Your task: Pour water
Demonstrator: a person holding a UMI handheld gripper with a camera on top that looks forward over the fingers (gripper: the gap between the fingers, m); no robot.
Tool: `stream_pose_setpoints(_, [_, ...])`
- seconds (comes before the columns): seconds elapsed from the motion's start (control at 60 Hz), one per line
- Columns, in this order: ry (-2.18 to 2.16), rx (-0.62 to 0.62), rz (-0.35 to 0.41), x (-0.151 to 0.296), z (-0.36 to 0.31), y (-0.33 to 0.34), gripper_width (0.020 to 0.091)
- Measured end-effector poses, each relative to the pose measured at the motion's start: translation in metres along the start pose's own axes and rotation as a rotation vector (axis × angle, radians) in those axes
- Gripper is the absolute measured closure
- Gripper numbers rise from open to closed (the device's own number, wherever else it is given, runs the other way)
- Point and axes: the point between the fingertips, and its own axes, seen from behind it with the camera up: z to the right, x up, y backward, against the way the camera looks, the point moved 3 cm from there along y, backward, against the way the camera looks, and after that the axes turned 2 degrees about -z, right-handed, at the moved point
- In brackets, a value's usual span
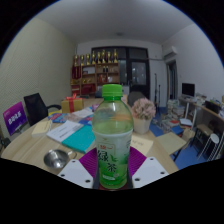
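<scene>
Trouble could come from the green cap [113,91]: it sits on top of the bottle [113,140], so no water can come out until it is off. The bottle is clear plastic with a green label and looks full. It stands tall between the two fingers of the gripper [113,172], with a purple pad [136,160] close at each side. The fingers seem to hug it, but I cannot tell if they really squeeze it. If they are loose, the heavy bottle may slip or tip when it is tilted, and water may splash on the papers [62,130].

The wooden table [30,152] is crowded. A metal bowl [56,159] sits at 9 o'clock from the bottle, and a teal book [80,138] at 10 o'clock. Far behind are shelves [98,68] at 12 o'clock.
</scene>
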Motion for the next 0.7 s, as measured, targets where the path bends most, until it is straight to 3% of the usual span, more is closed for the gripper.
stream_pose_setpoints(0.033, [-0.005,0.013,-0.018,-0.012,0.001,0.006,0.0681])
stream_pose_setpoints(0.05, [-0.009,0.019,0.022,-0.005,0.002,0.006,0.0713])
stream_pose_setpoints(0.1, [-0.015,0.019,0.034,-0.011,0.000,0.003,0.0714])
stream_pose_setpoints(0.217, [-0.013,0.019,0.023,-0.011,0.004,0.010,0.0701])
stream_pose_setpoints(0.35, [-0.019,-0.016,-0.055,-0.014,-0.001,0.009,0.0537])
stream_pose_setpoints(0.383, [-0.021,-0.048,-0.097,-0.019,0.001,0.013,0.0472])
stream_pose_setpoints(0.45, [-0.019,-0.083,-0.117,-0.017,-0.003,0.026,0.0248])
stream_pose_setpoints(0.7, [-0.029,-0.198,-0.157,-0.008,-0.058,0.157,0.0275])
